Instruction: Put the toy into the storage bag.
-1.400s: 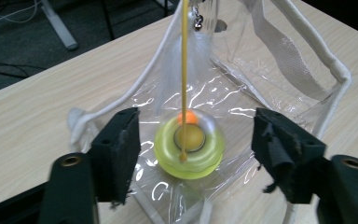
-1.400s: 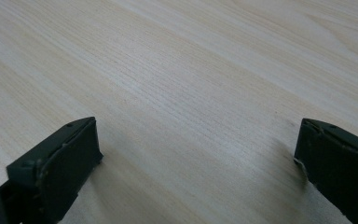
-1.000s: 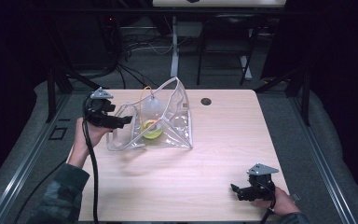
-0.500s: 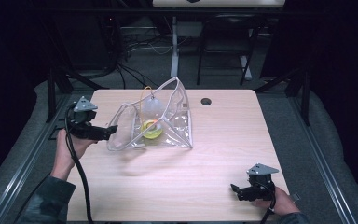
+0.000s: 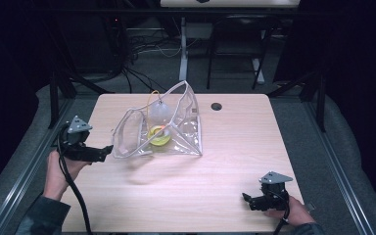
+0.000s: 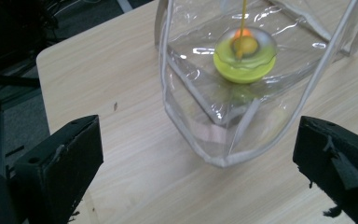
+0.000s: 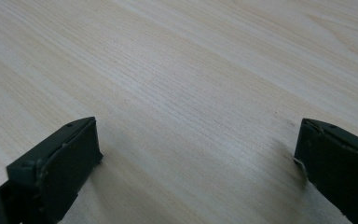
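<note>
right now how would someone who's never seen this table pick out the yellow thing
Start at the light wooden table and find the clear plastic bag standing open on its far left part. The yellow thing is a round, bowl-like piece lying inside that bag on its bottom, just in front of a pale see-through bulb. It is the one bright yellow-green item on the table.

I am looking along my right gripper [image 7: 196, 158]: its two black jaws are standing wide apart, nothing lying between them, and the pale wooden table [image 7: 191, 84] is stretching ahead beneath them.
</note>
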The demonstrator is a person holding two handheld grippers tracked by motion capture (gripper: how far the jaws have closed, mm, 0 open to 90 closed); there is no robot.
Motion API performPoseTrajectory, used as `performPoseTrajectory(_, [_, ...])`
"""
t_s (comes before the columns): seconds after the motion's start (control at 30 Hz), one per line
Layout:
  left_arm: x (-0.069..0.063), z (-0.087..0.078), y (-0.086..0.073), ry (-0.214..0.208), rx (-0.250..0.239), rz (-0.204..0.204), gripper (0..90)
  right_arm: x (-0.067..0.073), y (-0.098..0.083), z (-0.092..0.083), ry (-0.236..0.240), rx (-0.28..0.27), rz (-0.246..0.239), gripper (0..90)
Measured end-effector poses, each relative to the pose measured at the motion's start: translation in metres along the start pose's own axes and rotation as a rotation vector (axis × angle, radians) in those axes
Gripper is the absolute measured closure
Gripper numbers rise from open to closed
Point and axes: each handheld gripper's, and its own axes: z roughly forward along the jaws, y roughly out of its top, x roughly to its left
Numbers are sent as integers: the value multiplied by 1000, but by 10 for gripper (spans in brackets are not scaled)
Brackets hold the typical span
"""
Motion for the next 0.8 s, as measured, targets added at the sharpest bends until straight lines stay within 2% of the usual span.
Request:
performPoseTrajectory(0.17, [0,0,-15,0,9,-25,0,0,0,0,0,2,-1,0])
performPoseTrajectory(0.33, [-5,8,-34,-17,39,-53,0,0,0,0,0,2,-1,0])
performPoseTrajectory(0.57, [-12,17,-50,-56,67,-44,0,0,0,0,0,2,-2,0])
performPoseTrajectory(0.7, [-16,28,-64,-80,118,-33,0,0,0,0,0,2,-2,0])
performPoseTrajectory(0.8, [-16,32,-69,-81,136,-30,0,0,0,0,0,2,-2,0])
